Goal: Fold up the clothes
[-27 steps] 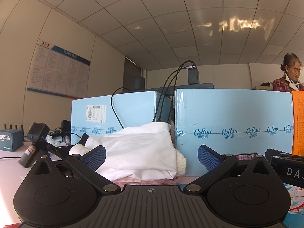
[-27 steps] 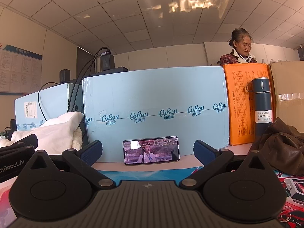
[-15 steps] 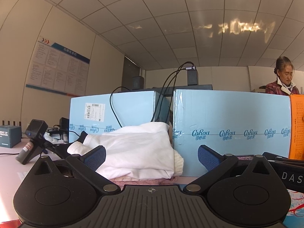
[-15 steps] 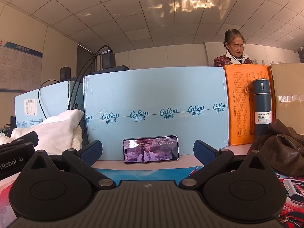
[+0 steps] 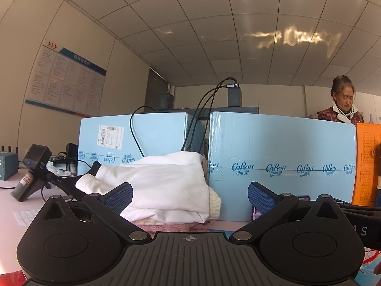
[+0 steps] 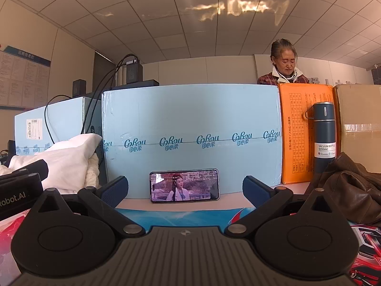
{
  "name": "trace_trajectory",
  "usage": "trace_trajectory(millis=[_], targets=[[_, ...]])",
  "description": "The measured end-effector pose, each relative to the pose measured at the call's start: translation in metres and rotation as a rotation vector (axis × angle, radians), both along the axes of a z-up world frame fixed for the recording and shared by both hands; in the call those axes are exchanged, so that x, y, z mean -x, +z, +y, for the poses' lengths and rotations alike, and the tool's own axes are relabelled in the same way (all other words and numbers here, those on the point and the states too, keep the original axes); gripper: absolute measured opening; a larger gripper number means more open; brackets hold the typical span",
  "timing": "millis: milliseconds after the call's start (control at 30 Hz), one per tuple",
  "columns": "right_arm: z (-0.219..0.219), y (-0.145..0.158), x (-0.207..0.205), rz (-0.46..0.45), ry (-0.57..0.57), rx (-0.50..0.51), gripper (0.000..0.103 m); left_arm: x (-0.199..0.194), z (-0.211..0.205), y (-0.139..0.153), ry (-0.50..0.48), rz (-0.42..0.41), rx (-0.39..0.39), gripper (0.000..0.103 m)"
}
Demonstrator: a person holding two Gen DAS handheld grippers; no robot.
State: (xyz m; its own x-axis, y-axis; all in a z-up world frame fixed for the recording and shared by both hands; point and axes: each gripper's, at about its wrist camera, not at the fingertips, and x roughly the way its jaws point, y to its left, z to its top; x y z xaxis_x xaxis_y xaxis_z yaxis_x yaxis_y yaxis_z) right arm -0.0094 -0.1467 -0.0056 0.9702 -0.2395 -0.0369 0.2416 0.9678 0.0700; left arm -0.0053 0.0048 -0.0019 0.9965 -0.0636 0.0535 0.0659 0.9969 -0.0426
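Note:
A pile of folded white clothes (image 5: 162, 186) rests on a pink knit garment (image 5: 176, 226) in front of the light blue boxes, straight ahead in the left wrist view. My left gripper (image 5: 189, 196) points level at the pile, open, with nothing between its blue pads (image 5: 119, 196). The same white pile (image 6: 69, 159) shows at the left of the right wrist view. My right gripper (image 6: 184, 189) is open and level, empty, facing a phone. A brown leather jacket (image 6: 350, 190) lies crumpled at the right.
Two light blue cartons (image 6: 190, 140) form a wall across the back, with an orange box (image 6: 302, 133), a blue vacuum bottle (image 6: 325, 135) and a brown carton (image 6: 359, 124) to the right. A phone (image 6: 184, 186) plays video. A person (image 6: 284, 64) stands behind. A handheld camera (image 5: 33, 171) sits left.
The left wrist view has shifted slightly, so the boxes and clothes sit a little further left. The right gripper has stayed put. Both grippers remain open.

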Motion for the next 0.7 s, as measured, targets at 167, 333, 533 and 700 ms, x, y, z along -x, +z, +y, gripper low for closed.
trace_trajectory(millis=[167,333,533,700], targets=[[-0.0005,0.0002,0.0,0.007,0.005,-0.001,0.103,0.0006,0.0007,0.0,-0.015,-0.004,0.006,0.103],[-0.0005,-0.0001,-0.0004,0.011,0.005,-0.002,0.103,0.0019,0.0011,-0.0002,-0.024,-0.007,0.01,0.103],[-0.0003,-0.0007,0.0005,0.011,0.004,-0.002,0.103,0.0031,0.0006,0.0001,-0.031,-0.011,0.013,0.103],[0.0005,-0.0006,0.0005,0.012,0.0,-0.003,0.103,0.0035,0.0007,0.001,-0.038,-0.016,0.013,0.103]])
